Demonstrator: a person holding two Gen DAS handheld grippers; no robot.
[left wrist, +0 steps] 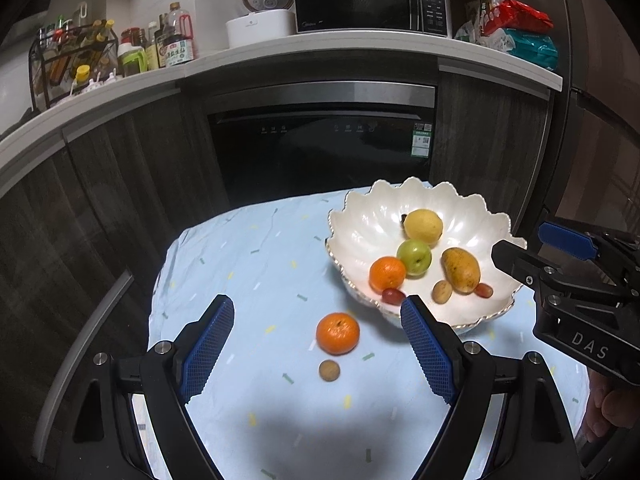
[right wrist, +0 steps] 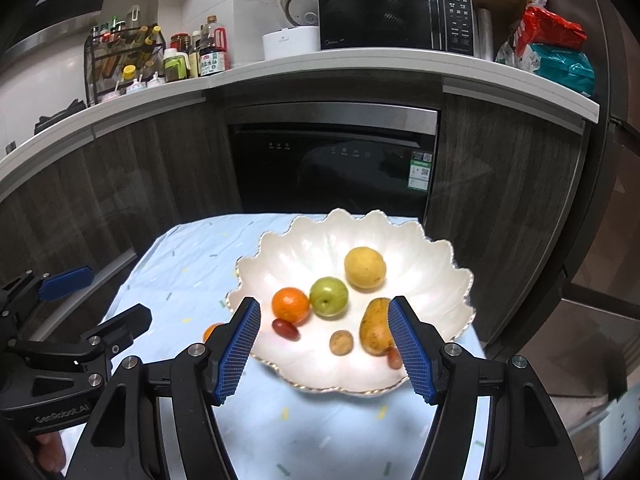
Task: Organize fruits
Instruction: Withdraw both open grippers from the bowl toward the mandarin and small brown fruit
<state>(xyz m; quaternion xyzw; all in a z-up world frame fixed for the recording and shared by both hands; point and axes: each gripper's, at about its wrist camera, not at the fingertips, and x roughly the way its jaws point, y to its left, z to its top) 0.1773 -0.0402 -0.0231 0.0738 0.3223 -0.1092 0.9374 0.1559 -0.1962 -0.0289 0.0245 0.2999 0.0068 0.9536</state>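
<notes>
Left claw (left wrist: 318, 310) gapes empty just above the loose orange (left wrist: 337, 333); right claw (right wrist: 324, 312) likewise released.

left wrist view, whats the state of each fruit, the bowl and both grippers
left gripper: jaws open, empty
right gripper: jaws open, empty
bowl: upright on the cloth, holding fruit
orange: loose on the cloth
small brown fruit: loose on the cloth
lemon: in bowl
green apple: in bowl
mango: in bowl, lying down

Scalloped white bowl (left wrist: 360, 216) holds seven fruits; orange (left wrist: 337, 333), small brown fruit (left wrist: 329, 370), perhaps longan, on cloth.
</notes>
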